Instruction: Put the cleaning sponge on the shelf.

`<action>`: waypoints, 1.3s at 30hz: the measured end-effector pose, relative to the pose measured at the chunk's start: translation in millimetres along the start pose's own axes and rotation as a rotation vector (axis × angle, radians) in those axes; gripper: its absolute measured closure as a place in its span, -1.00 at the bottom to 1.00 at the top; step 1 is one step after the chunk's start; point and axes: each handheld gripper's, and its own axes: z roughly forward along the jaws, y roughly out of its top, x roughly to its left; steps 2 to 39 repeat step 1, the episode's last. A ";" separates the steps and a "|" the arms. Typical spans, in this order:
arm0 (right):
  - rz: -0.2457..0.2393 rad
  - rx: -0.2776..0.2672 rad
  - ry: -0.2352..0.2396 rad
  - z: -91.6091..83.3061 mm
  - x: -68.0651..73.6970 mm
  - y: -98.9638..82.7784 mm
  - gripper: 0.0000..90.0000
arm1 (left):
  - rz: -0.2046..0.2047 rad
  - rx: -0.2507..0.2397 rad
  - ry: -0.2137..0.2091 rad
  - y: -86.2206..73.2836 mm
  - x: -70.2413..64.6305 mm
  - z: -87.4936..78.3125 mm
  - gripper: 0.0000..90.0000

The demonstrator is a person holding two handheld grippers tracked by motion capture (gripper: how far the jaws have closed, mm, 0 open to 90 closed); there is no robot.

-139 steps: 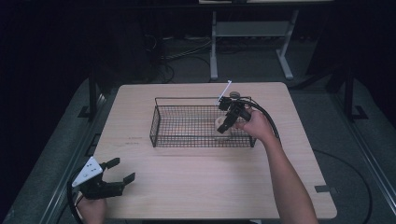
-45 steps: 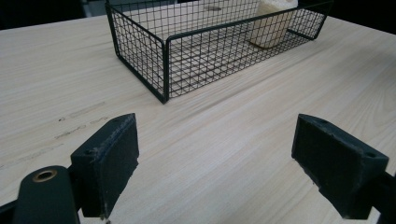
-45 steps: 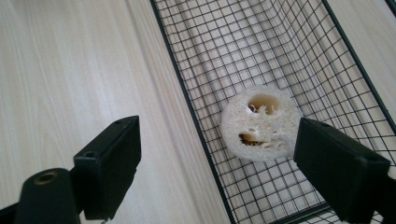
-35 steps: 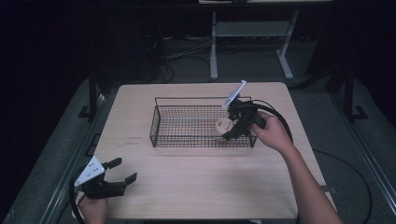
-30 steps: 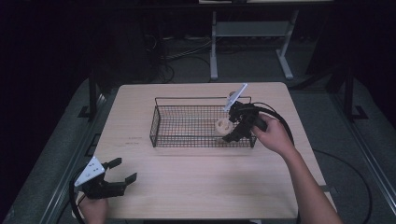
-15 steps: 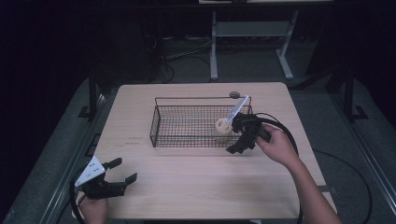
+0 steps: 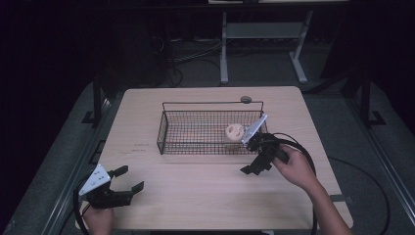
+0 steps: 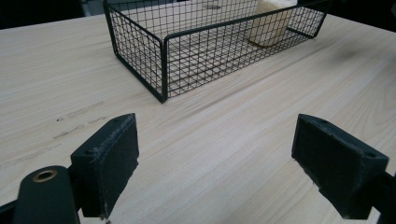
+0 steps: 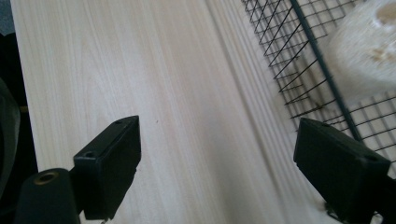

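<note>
- A pale wood-grain table (image 7: 195,196) is being used as the work surface; its top is smooth, with fine straight grain.
- A black wire basket (image 7: 211,126) is being kept mid-table, long axis running left to right; it is a rigid open mesh with a thicker rim.
- The right gripper (image 7: 259,157) is being held just outside the basket's right near corner, jaws spread wide and holding nothing.
- The left gripper (image 7: 122,188) is being held at the near left edge, well apart from the basket, jaws likewise wide and empty.
- A cream, round, rough-looking lump (image 7: 234,131) is being kept inside the basket at its right end, beyond the near wall from the right gripper, which is judged the nearer one.
</note>
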 end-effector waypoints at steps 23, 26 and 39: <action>0.016 -0.007 0.004 2.4 2.5 -6.2 -0.67 | -0.001 0.000 0.002 -0.1 0.0 0.1 -0.70; 0.016 -0.007 0.004 2.4 2.5 -6.2 -0.67 | -0.001 0.000 0.002 -0.1 0.0 0.1 -0.70; 0.016 -0.007 0.004 2.4 2.5 -6.2 -0.67 | -0.001 0.000 0.002 -0.1 0.0 0.1 -0.70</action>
